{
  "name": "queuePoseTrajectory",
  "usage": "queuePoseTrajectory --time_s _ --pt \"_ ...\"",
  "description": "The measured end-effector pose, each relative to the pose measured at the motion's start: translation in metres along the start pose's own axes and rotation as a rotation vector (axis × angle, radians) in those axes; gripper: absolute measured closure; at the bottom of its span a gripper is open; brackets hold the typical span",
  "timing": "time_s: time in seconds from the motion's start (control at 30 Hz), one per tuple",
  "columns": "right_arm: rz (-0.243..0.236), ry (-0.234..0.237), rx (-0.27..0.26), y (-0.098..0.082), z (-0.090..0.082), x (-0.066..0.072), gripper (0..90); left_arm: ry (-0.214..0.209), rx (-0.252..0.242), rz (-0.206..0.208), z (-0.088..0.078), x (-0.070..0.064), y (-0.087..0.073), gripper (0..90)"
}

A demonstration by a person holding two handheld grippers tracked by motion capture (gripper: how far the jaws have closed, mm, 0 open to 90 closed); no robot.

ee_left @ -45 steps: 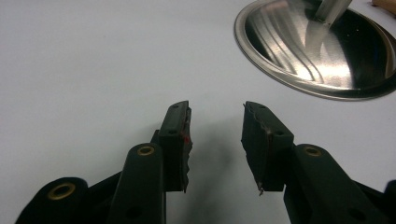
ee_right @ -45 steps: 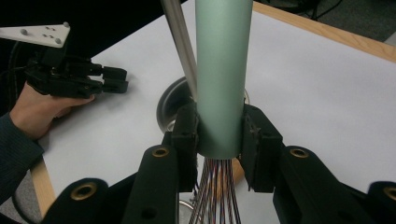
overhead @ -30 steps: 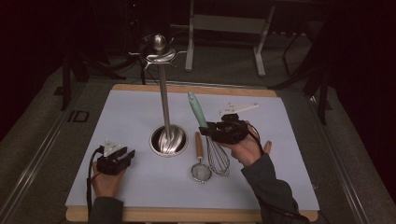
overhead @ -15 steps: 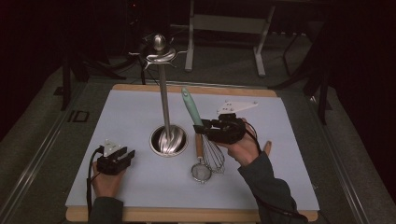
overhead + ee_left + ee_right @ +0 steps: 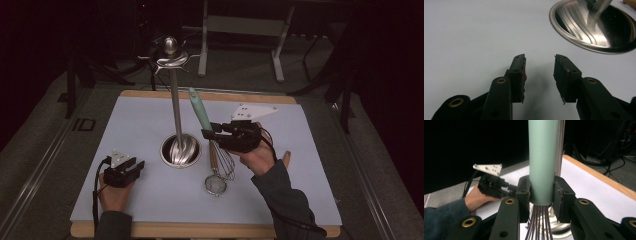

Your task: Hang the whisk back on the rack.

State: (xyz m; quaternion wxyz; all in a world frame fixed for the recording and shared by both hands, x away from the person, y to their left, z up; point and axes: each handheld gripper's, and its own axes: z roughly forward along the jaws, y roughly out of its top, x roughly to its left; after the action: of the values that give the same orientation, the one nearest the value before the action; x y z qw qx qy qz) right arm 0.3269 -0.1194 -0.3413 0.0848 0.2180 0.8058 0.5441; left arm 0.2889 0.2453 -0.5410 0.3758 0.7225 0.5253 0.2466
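I see the small wood-handled mesh strainer (image 5: 215, 181) lying on the table right of the tall steel utensil stand (image 5: 179, 147), the green-handled wire whisk (image 5: 207, 125) tilted just beside it.

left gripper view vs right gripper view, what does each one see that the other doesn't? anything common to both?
Left gripper view: its own left gripper with jaws apart and nothing between them, over bare white table surface, and the round ribbed steel base of the stand at close range.

Right gripper view: its own right gripper closed on the pale green cylindrical handle of the wire whisk, whisk wires fanning out below, the table's wooden edge, and the other hand on the table.

Shared: the white table surface, the stand's steel base and pole.
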Motion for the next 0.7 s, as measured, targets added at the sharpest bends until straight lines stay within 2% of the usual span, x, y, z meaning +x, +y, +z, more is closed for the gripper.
queuePoseTrajectory --time_s 0.37,0.47,0.7 --pt "-0.045 0.017 -0.074 0.017 -0.013 0.004 69.6 0.001 0.001 0.000 0.000 0.000 0.000 61.7" --pt "-0.038 0.035 -0.093 0.023 -0.015 0.005 69.7 0.001 0.002 0.001 0.000 0.000 0.000 61.7" --pt "-0.030 0.037 -0.100 0.033 -0.010 0.003 69.7 0.000 0.001 0.000 0.000 0.000 0.000 61.6"
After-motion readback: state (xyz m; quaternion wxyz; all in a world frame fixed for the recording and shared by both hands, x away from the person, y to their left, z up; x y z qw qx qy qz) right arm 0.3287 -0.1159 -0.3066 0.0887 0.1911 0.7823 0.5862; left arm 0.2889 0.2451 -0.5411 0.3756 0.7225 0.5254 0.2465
